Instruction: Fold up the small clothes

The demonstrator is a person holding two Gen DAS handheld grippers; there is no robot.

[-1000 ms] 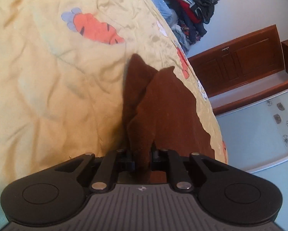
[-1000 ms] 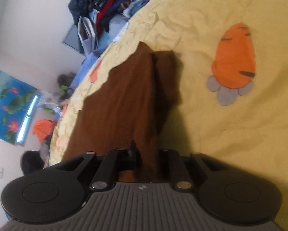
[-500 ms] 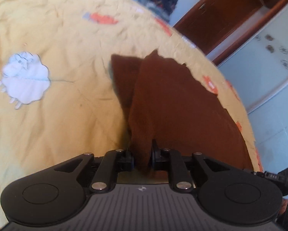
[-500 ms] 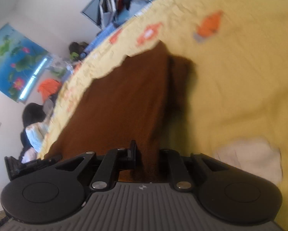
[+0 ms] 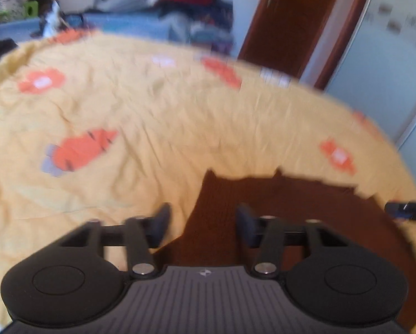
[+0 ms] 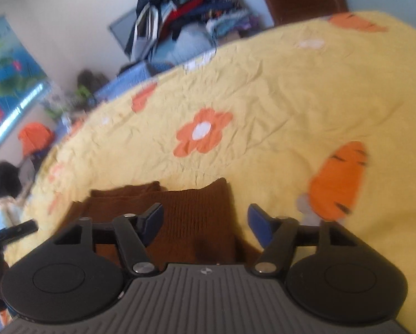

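While both tongs hover low over the bed, here's the scene:
Left tongs (image 5: pixel 202 222): spread wide, gripping nothing.
Right tongs (image 6: pixel 205 220): spread apart too, nothing between them.
Brown garment (image 5: pixel 277 208): lying flat on the yellow bedspread (image 5: pixel 152 117), directly beneath and just ahead of both tongs.
Clothes pile (image 6: pixel 185 8): far beyond the tongs, blurred.

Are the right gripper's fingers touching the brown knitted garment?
Apart. In the right wrist view, the right gripper is open, both fingers clear of the brown knitted garment lying on the yellow bedspread.
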